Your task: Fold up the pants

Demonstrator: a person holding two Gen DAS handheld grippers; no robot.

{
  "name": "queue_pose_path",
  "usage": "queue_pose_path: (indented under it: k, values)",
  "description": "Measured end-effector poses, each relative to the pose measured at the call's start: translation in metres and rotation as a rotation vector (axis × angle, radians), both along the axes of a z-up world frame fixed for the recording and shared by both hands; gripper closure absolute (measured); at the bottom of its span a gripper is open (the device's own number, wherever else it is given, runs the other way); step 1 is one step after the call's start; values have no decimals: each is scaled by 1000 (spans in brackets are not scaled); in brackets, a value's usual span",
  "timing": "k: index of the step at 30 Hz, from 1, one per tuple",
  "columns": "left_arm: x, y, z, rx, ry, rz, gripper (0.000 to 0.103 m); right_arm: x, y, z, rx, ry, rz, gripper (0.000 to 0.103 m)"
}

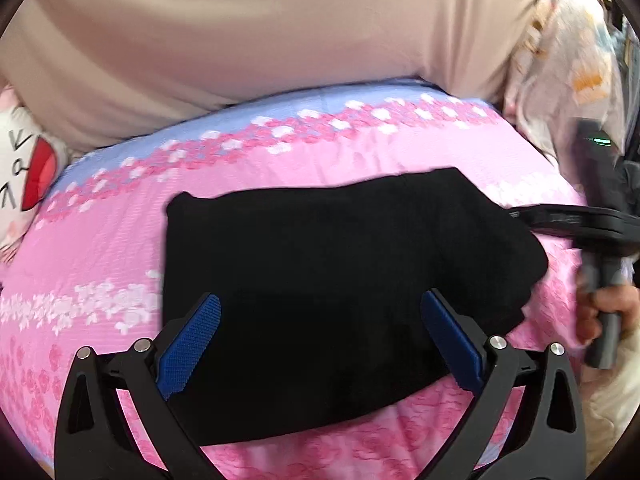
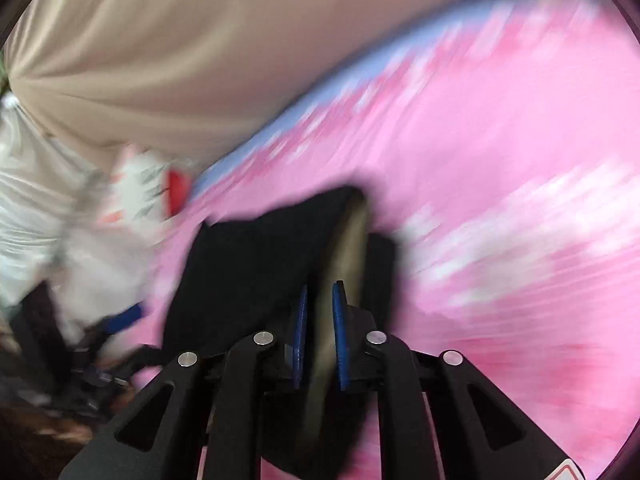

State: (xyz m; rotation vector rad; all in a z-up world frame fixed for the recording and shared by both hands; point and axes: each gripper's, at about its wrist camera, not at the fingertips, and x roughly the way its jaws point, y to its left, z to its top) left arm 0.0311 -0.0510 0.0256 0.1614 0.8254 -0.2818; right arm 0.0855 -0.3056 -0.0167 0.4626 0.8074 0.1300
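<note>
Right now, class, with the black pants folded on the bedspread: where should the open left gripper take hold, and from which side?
The near edge of the pants, from the near side: that thick folded edge lies between the left gripper fingers, jaws already spread.

The pants [image 1: 332, 264] lie on the bedsheet [image 1: 100, 248] at the frame's centre. The left gripper [image 1: 320, 336] stands at the bottom, its fingers spread either side of the pants' near edge. The right gripper [image 1: 532, 216] reaches in from the right edge, touching the pants' right end. A curtain [image 1: 280, 32] fills the top behind the bed, and a pillow [image 1: 24, 168] sits at the left edge.
</note>
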Motion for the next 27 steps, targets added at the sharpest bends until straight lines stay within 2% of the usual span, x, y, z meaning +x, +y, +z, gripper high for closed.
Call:
queue_pose_path:
  k: [2, 5, 7, 8, 9, 10, 11, 12, 13, 14, 15, 16, 17, 21, 24, 26, 27]
  values:
    - [7, 8, -5, 37, -10, 49, 5, -15, 6, 22, 26, -64, 18, 84]
    - [22, 15, -20, 64, 18, 104, 5, -18, 47, 34, 37, -92, 149, 84]
    - [30, 16, -31, 71, 43, 113, 5, -10, 79, 21, 26, -56, 222, 84]
    - [33, 15, -38, 84, 49, 119, 5, -3, 90, 5, 10, -6, 253, 87]
    - [34, 15, -42, 96, 50, 125, 5, 4, 94, -15, -57, 45, 230, 95]
    - [35, 15, -47, 107, 39, 126, 5, 8, 89, -30, -118, 74, 190, 96]
    - [35, 17, -49, 113, 19, 129, 5, 10, 75, -43, -63, 55, 171, 103]
    - [33, 21, -51, 107, -4, 127, 5, 9, 56, -49, 97, 56, 151, 103]
    - [33, 27, -51, 103, -9, 129, 5, 8, 46, -47, 155, 83, 97, 103]
    - [32, 32, -50, 94, -5, 133, 5, 5, 46, -36, 96, 79, 63, 103]
    - [30, 39, -46, 74, -5, 137, 5, 2, 55, -21, -27, 69, 34, 103]
    - [29, 45, -42, 71, -10, 150, 5, 2, 68, -5, -132, 57, 15, 99]
    - [28, 48, -40, 75, -18, 159, 5, 3, 79, 6, -168, 43, 22, 90]
    - [33, 65, -38, 102, -44, 211, 5, 25, 130, 33, -123, -3, 166, 90]
    - [42, 71, -45, 99, -11, 210, 5, 64, 168, 27, -202, 28, 236, 90]
    - [45, 74, -46, 87, -2, 205, 5, 102, 178, -1, -304, 139, 231, 90]
    - [46, 74, -46, 88, -2, 200, 5, 120, 175, -16, -357, 189, 197, 97]
